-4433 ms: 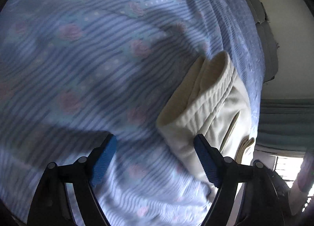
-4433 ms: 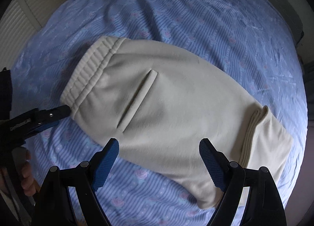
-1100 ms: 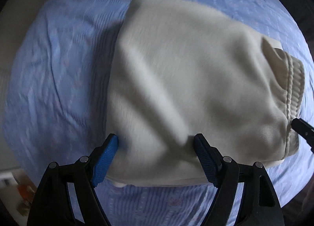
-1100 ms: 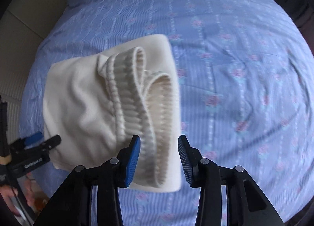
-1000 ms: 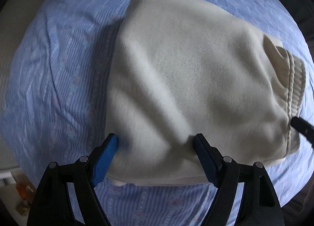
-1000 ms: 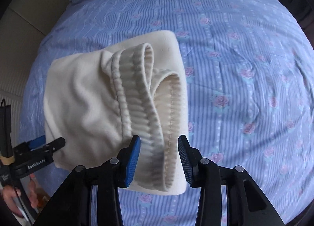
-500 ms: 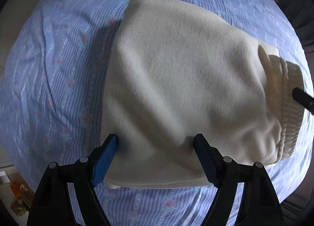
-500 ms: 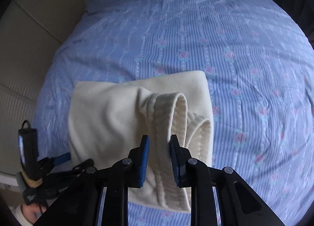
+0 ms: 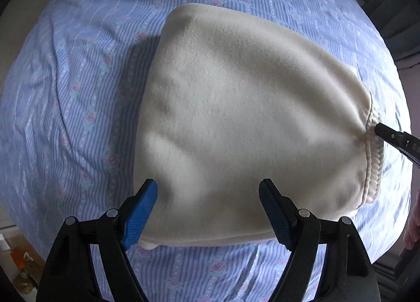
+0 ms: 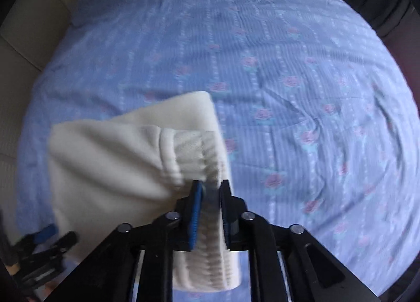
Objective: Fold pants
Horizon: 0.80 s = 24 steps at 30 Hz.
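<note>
The cream pants (image 9: 249,118) lie folded into a thick bundle on the blue flowered bedsheet (image 9: 78,79). My left gripper (image 9: 208,197) is open, its blue pads either side of the bundle's near edge, holding nothing. My right gripper (image 10: 210,197) is shut on the ribbed waistband (image 10: 194,155) of the pants (image 10: 110,165) and holds that end raised. In the left wrist view the right gripper's tip (image 9: 386,131) pinches the waistband at the bundle's right end. In the right wrist view the left gripper (image 10: 50,236) shows blurred at the lower left.
The bedsheet (image 10: 288,79) spreads wide beyond and to the right of the pants. A beige wall or headboard (image 10: 15,39) lies along the left. Dark bedding or furniture (image 9: 388,0) sits at the far right corner. Small items on the floor (image 9: 18,262) show at lower left.
My right gripper has closed on the waistband and lifted it. The left gripper has stayed open at the bundle's near edge and drawn back slightly.
</note>
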### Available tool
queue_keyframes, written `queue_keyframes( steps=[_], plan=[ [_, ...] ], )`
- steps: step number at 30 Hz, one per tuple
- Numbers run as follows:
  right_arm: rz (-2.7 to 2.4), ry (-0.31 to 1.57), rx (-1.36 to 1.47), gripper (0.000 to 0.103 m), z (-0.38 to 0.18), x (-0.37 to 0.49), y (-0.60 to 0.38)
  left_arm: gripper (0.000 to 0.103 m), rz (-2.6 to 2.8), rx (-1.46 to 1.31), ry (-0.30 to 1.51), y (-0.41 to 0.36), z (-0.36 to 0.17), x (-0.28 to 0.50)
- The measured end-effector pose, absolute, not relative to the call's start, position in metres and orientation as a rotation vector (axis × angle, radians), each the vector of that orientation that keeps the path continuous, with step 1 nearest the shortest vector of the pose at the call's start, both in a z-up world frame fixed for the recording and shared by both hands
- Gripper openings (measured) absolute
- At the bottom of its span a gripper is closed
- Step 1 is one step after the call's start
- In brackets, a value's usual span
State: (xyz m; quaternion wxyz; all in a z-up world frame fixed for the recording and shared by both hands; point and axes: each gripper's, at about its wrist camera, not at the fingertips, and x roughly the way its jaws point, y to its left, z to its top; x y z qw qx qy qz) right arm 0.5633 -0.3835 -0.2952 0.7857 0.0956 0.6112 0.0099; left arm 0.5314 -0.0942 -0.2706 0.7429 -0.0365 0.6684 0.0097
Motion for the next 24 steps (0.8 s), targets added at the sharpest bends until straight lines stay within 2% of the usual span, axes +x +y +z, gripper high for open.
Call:
queue_keyframes(
  steps=[1,2,4,6,9,11,16,24],
  plan=[
    [0.011,1.311,0.201,0.033,-0.293,0.56,-0.385,0.079,0.018,-0.078,1.464,-0.096,-0.27,0.53],
    [-0.009,1.297,0.181,0.039,-0.288,0.556,-0.387,0.079,0.014,-0.07,1.462,-0.098,-0.268,0.526],
    [-0.055,1.266,0.109,0.059,-0.277,0.543,-0.392,0.079,0.018,-0.052,1.453,-0.094,-0.265,0.527],
    [-0.052,1.231,0.086,0.062,-0.263,0.526,-0.398,0.08,0.006,-0.042,1.439,-0.095,-0.258,0.518],
    [-0.036,1.201,0.092,0.072,-0.248,0.504,-0.404,0.08,0.0,-0.026,1.411,-0.092,-0.247,0.505],
    [-0.027,1.183,0.119,0.073,-0.24,0.489,-0.407,0.08,0.008,-0.004,1.391,-0.091,-0.24,0.495],
    [-0.026,1.155,0.231,0.087,-0.239,0.451,-0.407,0.082,0.031,0.046,1.332,-0.094,-0.225,0.465],
    [0.002,1.192,0.484,0.088,-0.283,0.418,-0.401,0.083,0.002,0.088,1.256,-0.103,-0.22,0.446]
  ],
)
